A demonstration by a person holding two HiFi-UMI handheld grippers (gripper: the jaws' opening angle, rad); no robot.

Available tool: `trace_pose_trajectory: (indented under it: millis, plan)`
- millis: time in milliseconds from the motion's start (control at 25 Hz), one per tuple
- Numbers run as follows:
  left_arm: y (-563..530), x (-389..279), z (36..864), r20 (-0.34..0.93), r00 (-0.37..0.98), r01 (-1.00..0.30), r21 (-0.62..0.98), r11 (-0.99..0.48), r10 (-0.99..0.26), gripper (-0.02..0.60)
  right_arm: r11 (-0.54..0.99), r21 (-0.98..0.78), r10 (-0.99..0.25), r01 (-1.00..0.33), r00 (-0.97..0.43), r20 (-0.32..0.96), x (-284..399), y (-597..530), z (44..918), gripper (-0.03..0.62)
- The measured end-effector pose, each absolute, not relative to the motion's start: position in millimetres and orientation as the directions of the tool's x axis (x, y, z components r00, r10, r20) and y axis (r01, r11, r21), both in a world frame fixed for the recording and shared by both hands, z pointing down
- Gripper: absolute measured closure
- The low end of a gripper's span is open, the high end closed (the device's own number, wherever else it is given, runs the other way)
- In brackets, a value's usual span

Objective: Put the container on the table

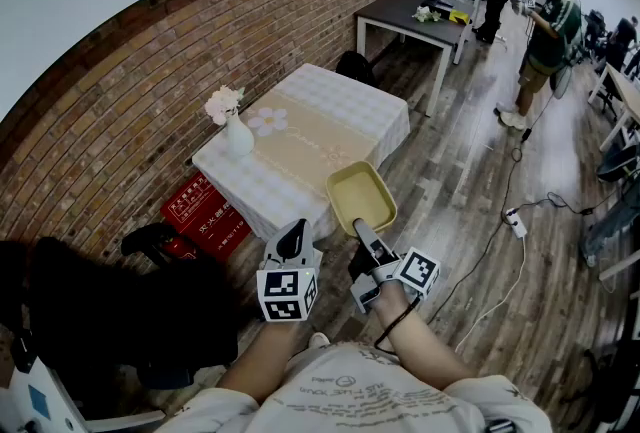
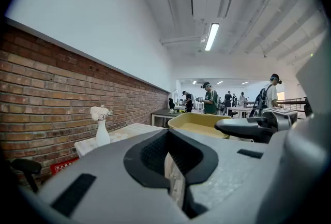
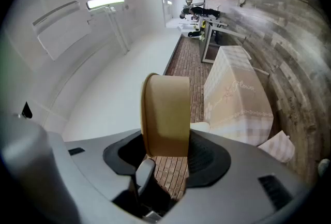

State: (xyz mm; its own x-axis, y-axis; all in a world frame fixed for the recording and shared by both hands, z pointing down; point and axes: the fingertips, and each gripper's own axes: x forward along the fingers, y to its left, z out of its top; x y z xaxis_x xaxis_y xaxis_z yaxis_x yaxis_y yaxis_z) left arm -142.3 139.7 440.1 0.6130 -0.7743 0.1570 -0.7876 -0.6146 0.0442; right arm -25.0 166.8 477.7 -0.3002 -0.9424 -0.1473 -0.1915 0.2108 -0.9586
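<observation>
A shallow yellow container [image 1: 361, 196] hangs in the air just off the near right corner of a small table [image 1: 345, 111] covered with a pale checked cloth. My right gripper [image 1: 366, 233] is shut on the container's near rim. In the right gripper view the container [image 3: 165, 114] stands edge-on between the pads of that gripper [image 3: 165, 151], with the table [image 3: 235, 96] beyond it. My left gripper [image 1: 292, 239] sits beside it to the left, shut and holding nothing. The left gripper view shows its closed jaws, the container [image 2: 199, 124] and the right gripper [image 2: 258, 125] to the right.
A white vase with flowers [image 1: 236, 133] stands at the table's left corner. Red crates [image 1: 203, 213] lie on the floor by the brick wall. A dark bulky shape [image 1: 100, 311] fills the near left. A power strip with a cable [image 1: 515, 221] lies to the right. People [image 1: 548, 36] stand by a dark table [image 1: 415, 13].
</observation>
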Motion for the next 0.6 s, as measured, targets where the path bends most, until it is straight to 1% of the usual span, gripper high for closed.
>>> trace_pose_trajectory:
  millis: [160, 600]
  plan:
    - [143, -138, 444, 0.172, 0.62, -0.781, 0.043, -0.623, -0.765, 0.577, 0.197, -0.961, -0.944, -0.195, -0.301, -0.133, -26, 170, 483, 0.378]
    - [128, -128, 447, 0.175, 0.645, -0.761, 0.051, -0.647, -0.744, 0.577, 0.208, -0.961, -0.942, -0.183, -0.301, -0.147, -26, 157, 482, 0.378]
